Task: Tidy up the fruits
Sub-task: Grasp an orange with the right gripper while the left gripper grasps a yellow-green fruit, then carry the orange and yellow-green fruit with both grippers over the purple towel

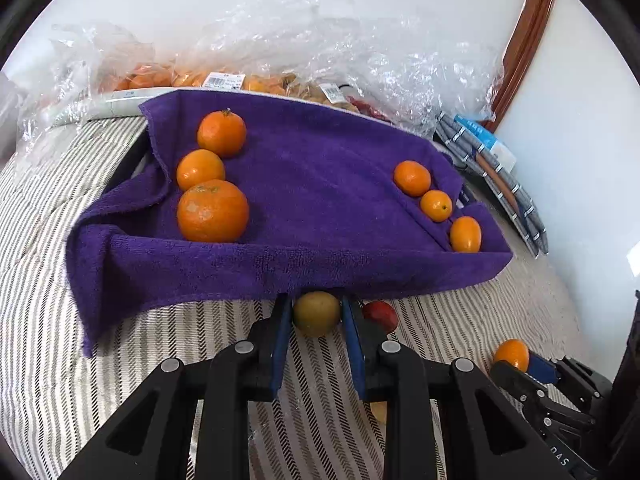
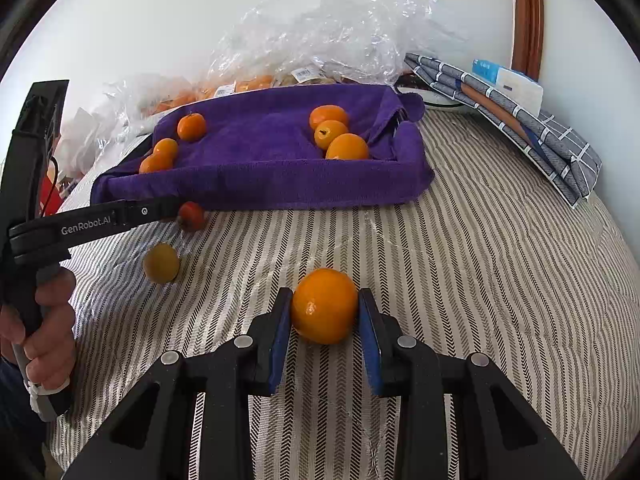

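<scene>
A tray draped in a purple towel (image 1: 312,264) (image 2: 280,188) holds three tangerines on its left, the nearest large (image 1: 213,211), and three smaller oval orange fruits on its right (image 1: 436,205) (image 2: 336,133). My left gripper (image 1: 316,314) is shut on a yellow-green round fruit (image 1: 316,314), just in front of the towel's near edge. A red fruit (image 1: 381,314) (image 2: 191,216) lies beside it. My right gripper (image 2: 325,311) is shut on an orange fruit (image 2: 325,311) (image 1: 512,354) low over the striped cloth. Another yellow-green fruit (image 2: 161,263) lies on the cloth.
Crumpled clear plastic bags with more oranges (image 1: 248,80) (image 2: 240,84) sit behind the tray. A folded grey checked cloth (image 1: 492,176) (image 2: 520,120) lies at the right by the wall. The striped cloth (image 2: 460,280) covers the surface. A wooden frame (image 2: 526,16) stands at the back right.
</scene>
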The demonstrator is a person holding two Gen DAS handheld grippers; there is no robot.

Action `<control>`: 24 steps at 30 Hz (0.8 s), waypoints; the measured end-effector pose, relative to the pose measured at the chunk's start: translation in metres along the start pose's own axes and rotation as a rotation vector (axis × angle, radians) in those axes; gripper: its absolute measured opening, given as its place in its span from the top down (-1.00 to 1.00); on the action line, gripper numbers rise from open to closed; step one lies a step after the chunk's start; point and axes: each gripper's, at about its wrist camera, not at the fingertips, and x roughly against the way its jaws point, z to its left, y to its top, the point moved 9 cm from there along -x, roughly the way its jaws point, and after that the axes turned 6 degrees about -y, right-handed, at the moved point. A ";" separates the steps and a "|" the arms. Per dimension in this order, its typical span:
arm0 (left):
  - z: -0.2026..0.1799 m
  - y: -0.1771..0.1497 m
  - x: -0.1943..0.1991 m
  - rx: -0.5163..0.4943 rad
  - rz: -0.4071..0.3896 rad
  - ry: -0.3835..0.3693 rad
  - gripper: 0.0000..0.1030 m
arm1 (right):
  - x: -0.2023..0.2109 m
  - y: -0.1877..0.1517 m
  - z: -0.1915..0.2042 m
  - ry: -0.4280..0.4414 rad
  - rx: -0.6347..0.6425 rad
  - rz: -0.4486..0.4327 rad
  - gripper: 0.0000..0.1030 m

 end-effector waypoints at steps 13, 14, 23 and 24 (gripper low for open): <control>0.015 -0.007 0.056 0.007 -0.042 0.046 0.52 | 0.015 0.002 -0.008 -0.050 -0.027 -0.028 0.37; 0.016 -0.008 0.061 0.015 -0.047 0.044 0.52 | 0.020 0.003 -0.005 -0.046 -0.028 -0.035 0.37; 0.022 -0.009 0.110 0.063 -0.103 0.038 0.52 | 0.072 0.019 0.014 -0.041 -0.020 -0.106 0.37; 0.022 -0.008 0.116 0.063 -0.110 0.039 0.52 | 0.077 0.021 0.016 -0.044 -0.018 -0.111 0.37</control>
